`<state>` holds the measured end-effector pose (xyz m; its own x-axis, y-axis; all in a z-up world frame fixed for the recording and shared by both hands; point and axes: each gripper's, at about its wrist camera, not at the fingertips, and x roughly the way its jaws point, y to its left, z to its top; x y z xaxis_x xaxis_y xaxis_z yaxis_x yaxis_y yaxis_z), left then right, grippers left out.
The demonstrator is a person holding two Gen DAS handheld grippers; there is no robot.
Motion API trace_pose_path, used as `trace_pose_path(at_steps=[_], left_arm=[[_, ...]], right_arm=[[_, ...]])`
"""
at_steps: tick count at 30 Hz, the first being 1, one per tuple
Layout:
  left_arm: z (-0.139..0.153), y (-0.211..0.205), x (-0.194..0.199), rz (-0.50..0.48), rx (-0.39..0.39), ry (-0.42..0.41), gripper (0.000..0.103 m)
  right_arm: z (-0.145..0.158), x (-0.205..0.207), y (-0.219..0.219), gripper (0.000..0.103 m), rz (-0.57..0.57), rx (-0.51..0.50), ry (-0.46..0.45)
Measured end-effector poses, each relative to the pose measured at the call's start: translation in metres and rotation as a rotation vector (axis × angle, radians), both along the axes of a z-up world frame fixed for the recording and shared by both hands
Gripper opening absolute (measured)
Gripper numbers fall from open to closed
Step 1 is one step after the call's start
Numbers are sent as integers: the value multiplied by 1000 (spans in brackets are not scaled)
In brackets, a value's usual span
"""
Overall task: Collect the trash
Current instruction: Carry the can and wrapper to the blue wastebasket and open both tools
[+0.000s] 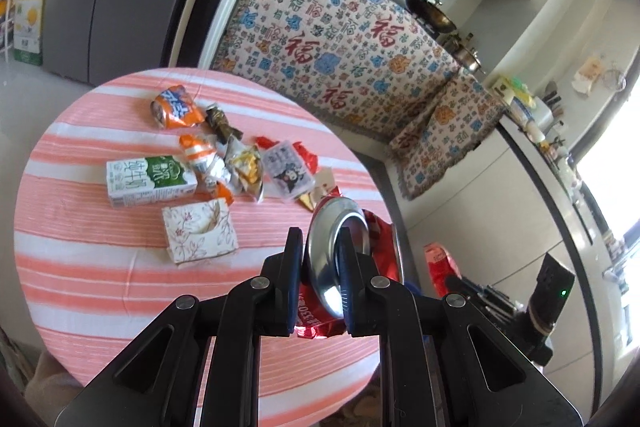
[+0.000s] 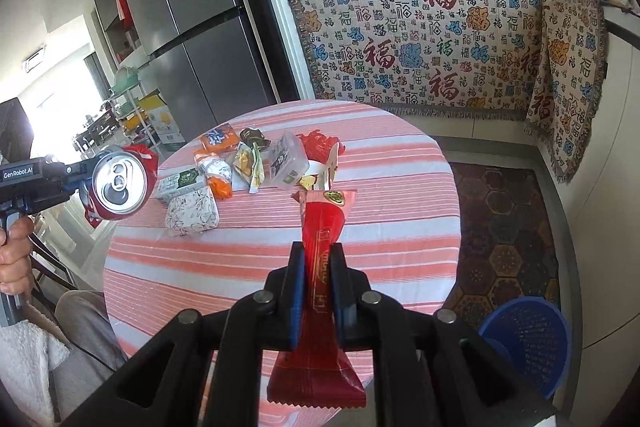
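Note:
My left gripper (image 1: 320,243) is shut on a crushed red soda can (image 1: 340,247), held above the near right edge of the round striped table (image 1: 80,247); the can also shows in the right wrist view (image 2: 120,187) at the table's left. My right gripper (image 2: 318,255) is shut on a long red snack wrapper (image 2: 320,239), held above the table's near side. A pile of trash lies on the table: a green milk carton (image 1: 150,181), an orange packet (image 1: 176,107), crumpled wrappers (image 1: 240,167), a floral tissue box (image 1: 200,229) and a clear plastic box (image 1: 288,173).
A blue mesh basket (image 2: 524,343) stands on the floor right of the table, by a patterned rug (image 2: 508,227). A patterned cloth (image 2: 420,39) covers the counter behind, with pots on top. A grey fridge (image 2: 192,19) stands at back left.

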<state>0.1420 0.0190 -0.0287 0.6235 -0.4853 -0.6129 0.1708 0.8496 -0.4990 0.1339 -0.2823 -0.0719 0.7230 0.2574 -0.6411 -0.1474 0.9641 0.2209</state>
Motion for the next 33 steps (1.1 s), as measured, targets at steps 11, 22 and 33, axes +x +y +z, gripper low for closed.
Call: trace_pose_path(at_steps=[11, 22, 33], left_arm=[[6, -58, 5, -101, 15, -14, 15], [-7, -213, 33, -343, 48, 26, 15], [-80, -397, 49, -488, 172, 62, 15]], right_arm=[[16, -8, -19, 12, -27, 8, -26], [5, -35, -120, 12, -216, 14, 36], [-59, -57, -249, 12, -447, 106, 170]])
